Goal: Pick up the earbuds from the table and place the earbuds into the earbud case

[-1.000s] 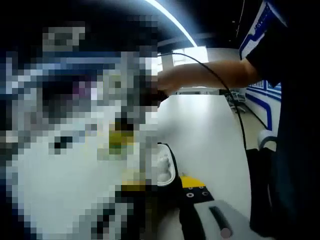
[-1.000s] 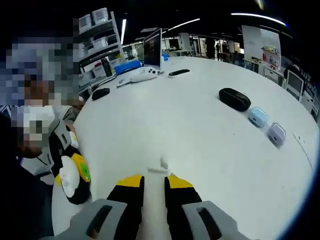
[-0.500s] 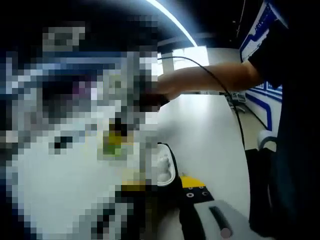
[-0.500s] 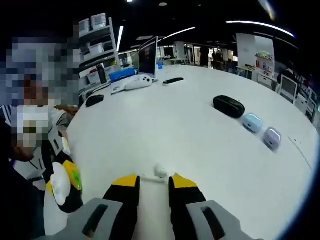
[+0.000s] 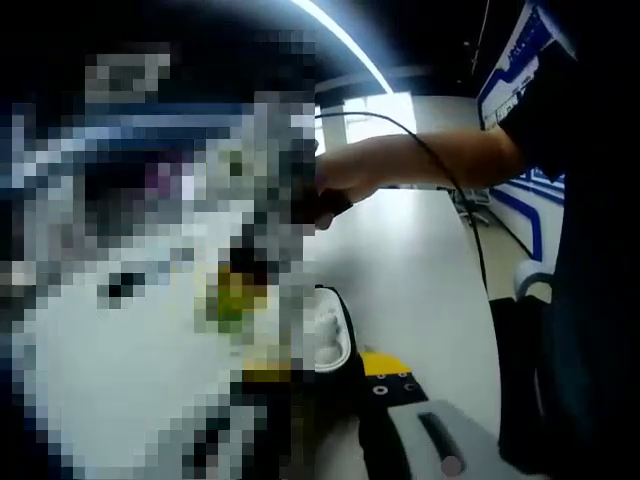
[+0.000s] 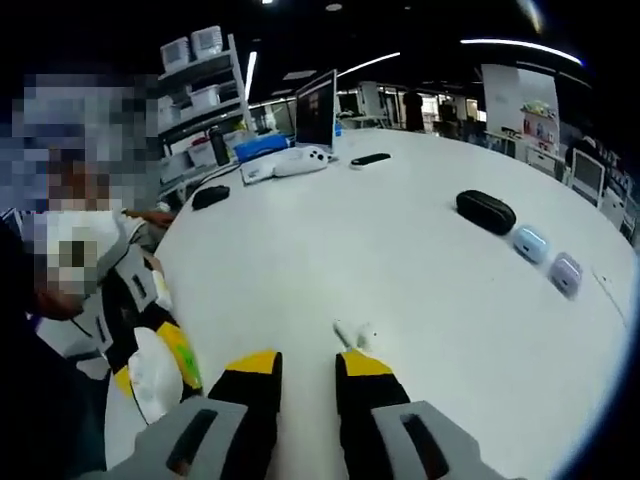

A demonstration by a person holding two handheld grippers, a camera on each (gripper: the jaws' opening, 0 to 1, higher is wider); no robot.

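Observation:
Two small white earbuds (image 6: 352, 336) lie on the white table (image 6: 400, 250), just beyond the tip of my right gripper's right jaw. My right gripper (image 6: 307, 364) is open, with bare table between its yellow-tipped jaws. The open white earbud case (image 5: 329, 338) sits between the jaws of my left gripper (image 5: 322, 368), which is shut on it; a mosaic patch hides the left jaw. In the right gripper view the left gripper (image 6: 160, 365) shows at the lower left with the white case (image 6: 148, 372) in it. A person's arm (image 5: 420, 158) crosses the left gripper view.
A black oval case (image 6: 485, 211) and two small pale cases (image 6: 530, 242) (image 6: 566, 272) lie at the right of the table. At the far side are a laptop (image 6: 315, 108), a white controller (image 6: 300, 160), a black remote (image 6: 370, 158) and a mouse (image 6: 211, 196).
The right gripper view has shifted: the earbuds were at the gap between the jaw tips and now lie just past the right jaw. The left gripper still holds the case.

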